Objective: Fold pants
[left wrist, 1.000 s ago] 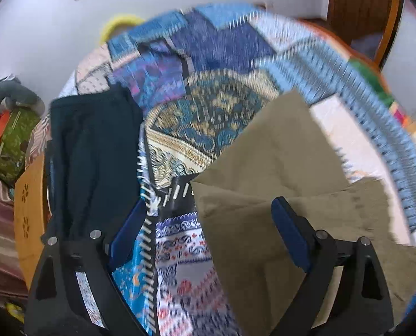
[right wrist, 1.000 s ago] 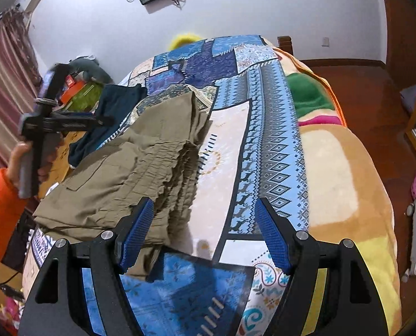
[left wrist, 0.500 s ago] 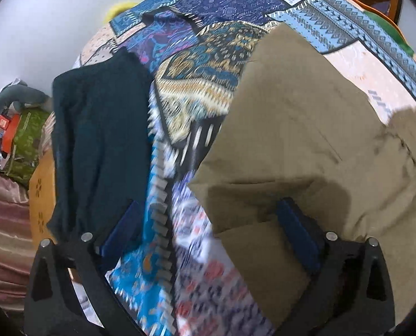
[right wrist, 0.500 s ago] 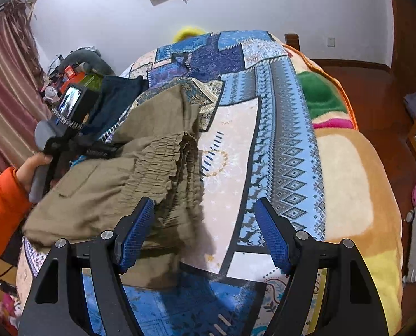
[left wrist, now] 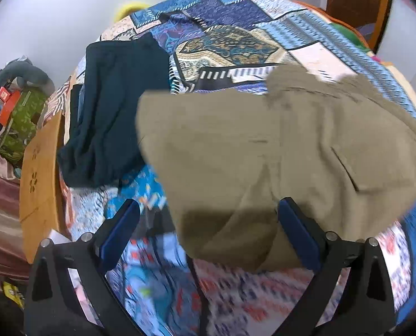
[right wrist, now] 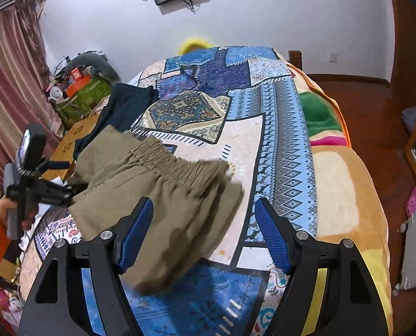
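Khaki pants [left wrist: 264, 151] lie folded in a compact bundle on the patterned bedspread [left wrist: 236, 44], elastic waistband [right wrist: 166, 156] up in the right wrist view [right wrist: 163, 196]. My left gripper [left wrist: 208, 235] is open and empty, its right finger [left wrist: 297, 238] over the bundle's near edge. It also shows at the left of the right wrist view [right wrist: 54, 190], beside the pants. My right gripper [right wrist: 203, 238] is open and empty, just above the bundle's near right corner.
A dark folded garment [left wrist: 115, 117] lies left of the pants, also in the right wrist view [right wrist: 124, 106]. A wooden bed frame edge [left wrist: 40, 173] and cluttered bags [left wrist: 14, 117] are at the left. The bed's right side drops to a wooden floor [right wrist: 376, 128].
The long khaki pants now lie in a shorter, more compact bundle with the waistband on top. My left gripper has drawn back to the bundle's near left edge. Both stayed open.
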Motion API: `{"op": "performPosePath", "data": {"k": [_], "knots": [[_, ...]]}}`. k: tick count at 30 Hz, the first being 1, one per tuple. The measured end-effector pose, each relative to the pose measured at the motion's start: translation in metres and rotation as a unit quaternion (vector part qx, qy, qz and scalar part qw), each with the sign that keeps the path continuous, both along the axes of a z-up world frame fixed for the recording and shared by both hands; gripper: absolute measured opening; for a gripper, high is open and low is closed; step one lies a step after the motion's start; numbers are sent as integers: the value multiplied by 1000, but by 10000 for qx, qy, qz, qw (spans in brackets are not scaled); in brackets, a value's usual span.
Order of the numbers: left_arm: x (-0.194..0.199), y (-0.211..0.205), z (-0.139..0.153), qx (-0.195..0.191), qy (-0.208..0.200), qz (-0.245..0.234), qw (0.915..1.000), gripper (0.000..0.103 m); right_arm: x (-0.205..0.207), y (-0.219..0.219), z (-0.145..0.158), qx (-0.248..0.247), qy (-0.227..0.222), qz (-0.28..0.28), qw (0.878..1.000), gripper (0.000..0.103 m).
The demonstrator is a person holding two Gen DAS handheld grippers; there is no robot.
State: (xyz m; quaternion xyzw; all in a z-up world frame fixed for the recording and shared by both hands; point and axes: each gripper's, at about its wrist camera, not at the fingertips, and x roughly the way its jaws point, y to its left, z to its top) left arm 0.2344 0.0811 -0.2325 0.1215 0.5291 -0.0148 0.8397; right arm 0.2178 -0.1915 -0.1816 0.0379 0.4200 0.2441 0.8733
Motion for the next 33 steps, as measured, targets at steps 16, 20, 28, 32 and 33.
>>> {"op": "performPosePath", "data": {"k": [16,20,28,32,33], "knots": [[-36,55,-1,-795,-285,941,9920,100,14,14,-65,-201,852,121,9961,72],[-38,74,2,-624,-316,1208,9902,98,11,19,-60,-411,760,221,9960,72],[-23,66,49,-877,-866,920,9881,95,23,23,-26,-511,228,284,9980,72],[3,37,66,-942,-1031,485,9890,95,40,36,-12,-398,34,383,9985,72],[11,30,67,-991,-1010,374,9892,95,46,42,-11,-358,19,459,9983,72]]}}
